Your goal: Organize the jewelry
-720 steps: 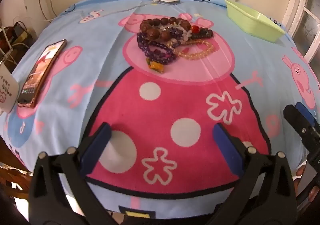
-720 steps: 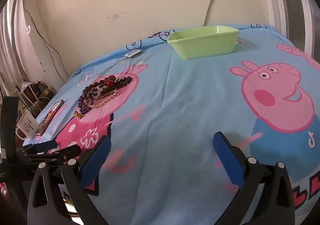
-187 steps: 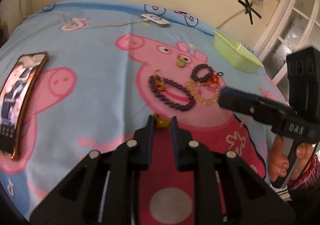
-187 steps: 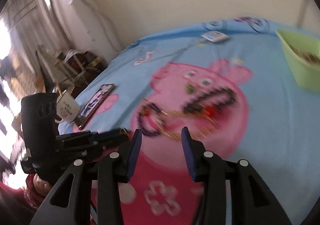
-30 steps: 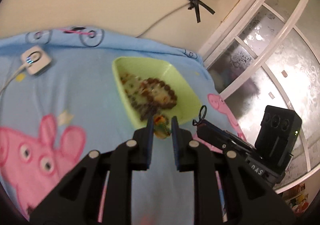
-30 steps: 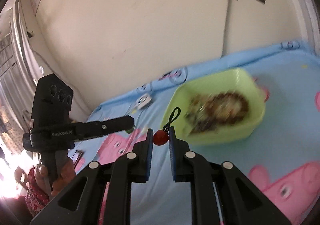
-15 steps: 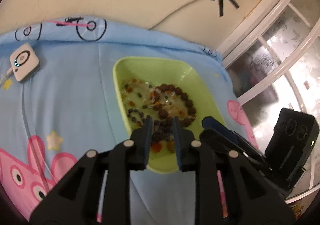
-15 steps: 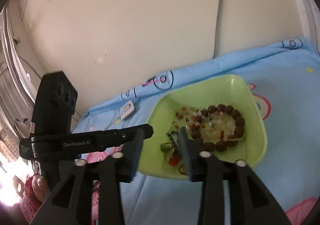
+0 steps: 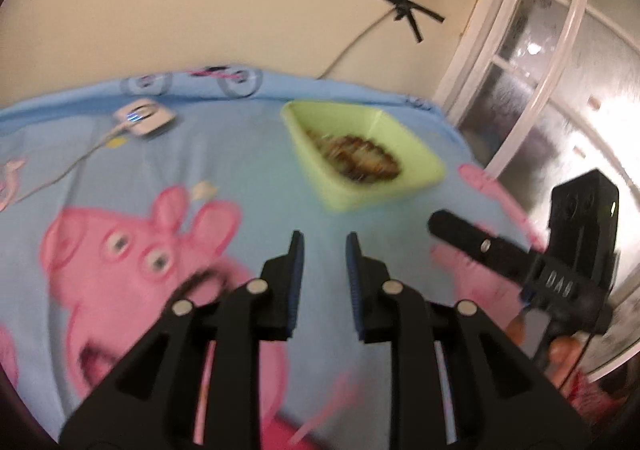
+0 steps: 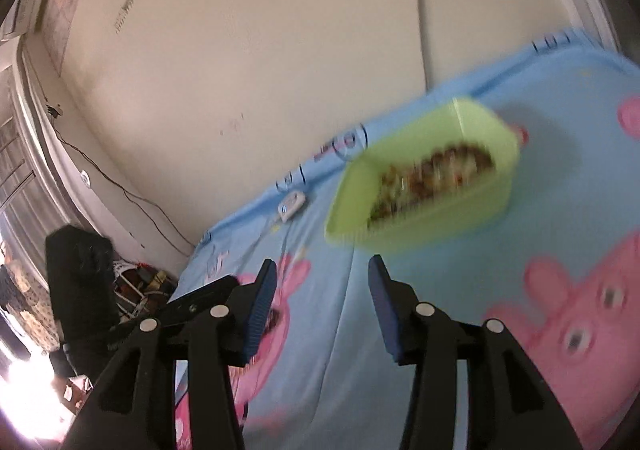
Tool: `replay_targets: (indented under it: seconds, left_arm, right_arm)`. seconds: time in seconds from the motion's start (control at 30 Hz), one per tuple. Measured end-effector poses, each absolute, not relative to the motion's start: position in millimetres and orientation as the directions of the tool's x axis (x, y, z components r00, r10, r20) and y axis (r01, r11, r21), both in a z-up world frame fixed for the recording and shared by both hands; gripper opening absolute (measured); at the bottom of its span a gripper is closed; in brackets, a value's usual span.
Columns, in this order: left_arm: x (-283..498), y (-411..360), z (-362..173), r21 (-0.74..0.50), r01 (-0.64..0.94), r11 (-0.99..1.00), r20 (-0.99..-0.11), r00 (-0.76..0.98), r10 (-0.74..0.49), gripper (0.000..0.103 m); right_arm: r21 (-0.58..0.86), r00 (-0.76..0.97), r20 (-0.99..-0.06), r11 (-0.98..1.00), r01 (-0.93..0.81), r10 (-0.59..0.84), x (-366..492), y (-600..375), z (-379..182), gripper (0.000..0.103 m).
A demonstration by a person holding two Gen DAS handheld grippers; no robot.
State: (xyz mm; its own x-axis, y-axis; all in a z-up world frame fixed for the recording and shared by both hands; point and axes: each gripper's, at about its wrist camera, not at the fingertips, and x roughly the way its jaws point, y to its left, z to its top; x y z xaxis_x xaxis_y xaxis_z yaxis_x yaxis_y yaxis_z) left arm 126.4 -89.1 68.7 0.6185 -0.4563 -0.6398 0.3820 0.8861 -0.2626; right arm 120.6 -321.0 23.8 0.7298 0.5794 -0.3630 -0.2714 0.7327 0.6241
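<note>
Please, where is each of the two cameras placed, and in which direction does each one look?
Left wrist: sits on the left gripper, looks over the blue sheet toward the green tray; a fingertip shows under the right gripper.
Right wrist: sits on the right gripper, looks leftward at the tray; the left gripper shows.
Both share the tray, the sheet, and the white charger.

A light blue bedsheet printed with pink cartoon pigs covers the surface. A small white device with a cable lies near its far edge. Black tape crosses the cream wall.
</note>
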Motion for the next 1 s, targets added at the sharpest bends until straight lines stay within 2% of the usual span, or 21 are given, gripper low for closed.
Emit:
replay_targets:
  seconds: [0.2,0.33,0.4,0.47,0.67,0.83,1.0]
  left_arm:
    - [89,-74,36,-0.149,0.34,0.929,-0.662,0.663,-0.349,0.02]
    - [83,-74,24,-0.109,0.338,0.935,-0.667,0.672,-0.321,0.02]
    - [82,-74,25,-0.107,0.341,0.934,-0.659,0.679,-0.324,0.024]
    - [83,-75,24,-0.092,0.329,0.94,-0.655,0.69,-0.306,0.037]
    - [83,-73,24,-0.108,0.319,0.941,-0.652,0.692,-0.309,0.042]
    - [82,-74,24,-0.104,0.317,0.943,-0.652,0.694,-0.305,0.042]
    - [82,-75,23,-0.094,0.31,0.946,-0.658,0.694,-0.292,0.042]
  right_arm:
    - [0.612,0.726,-0.425,0.763,-0.211,0.541,98,-298,3,0.023]
    - [0.601,0.748,-0.439,0.781,-0.168,0.499,93,-296,1,0.023]
    - [0.603,0.761,-0.441,0.785,-0.14,0.475,92,-300,-1,0.023]
    - [0.598,0.776,-0.431,0.79,-0.136,0.46,90,-301,0,0.023]
    - [0.599,0.784,-0.429,0.791,-0.125,0.449,92,-303,-1,0.025]
    - [0.614,0.784,-0.422,0.78,-0.124,0.456,93,-306,-3,0.033]
    - [0.62,0.786,-0.418,0.776,-0.119,0.455,94,-310,-4,0.035]
